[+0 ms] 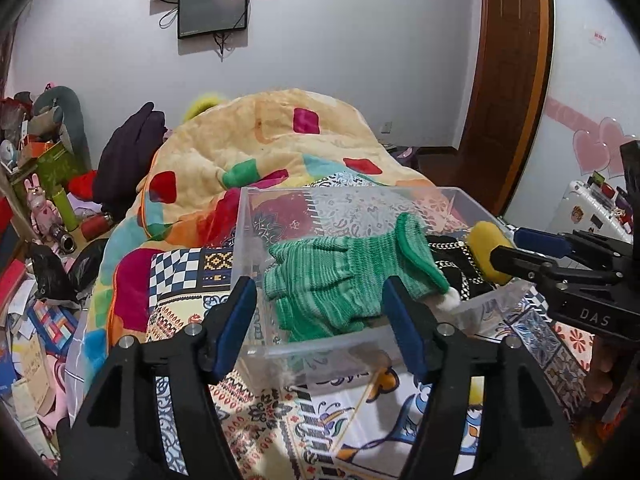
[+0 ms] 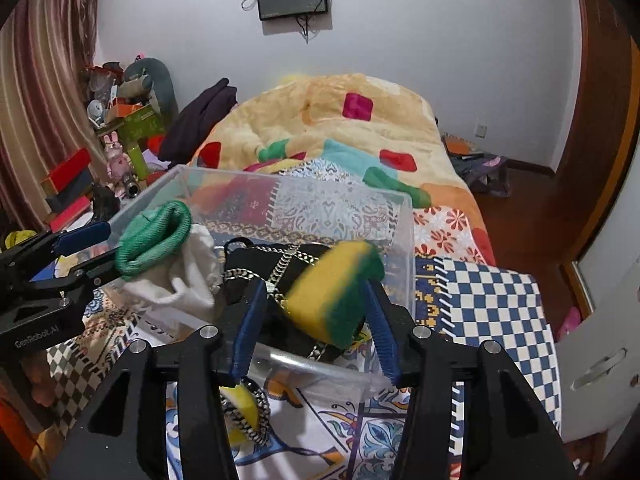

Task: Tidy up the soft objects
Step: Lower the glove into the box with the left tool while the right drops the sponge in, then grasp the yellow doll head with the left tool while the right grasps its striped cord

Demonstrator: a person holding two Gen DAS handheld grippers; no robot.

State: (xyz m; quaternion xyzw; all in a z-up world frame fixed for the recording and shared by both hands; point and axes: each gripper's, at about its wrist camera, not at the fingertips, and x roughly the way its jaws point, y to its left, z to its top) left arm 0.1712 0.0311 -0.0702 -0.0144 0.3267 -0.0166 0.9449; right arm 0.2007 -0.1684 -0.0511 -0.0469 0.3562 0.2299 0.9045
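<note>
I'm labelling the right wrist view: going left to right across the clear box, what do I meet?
Left gripper → green glove → white cloth → black bag with chain → yellow-green sponge → right wall of the clear box.

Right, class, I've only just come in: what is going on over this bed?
A person works two handheld grippers over a clear plastic bin on the bed. The left gripper is open at the bin, the green glove draped over its rim. The sponge sits between the right gripper fingers, above a black chained bag inside; whether they pinch it is unclear.
</note>
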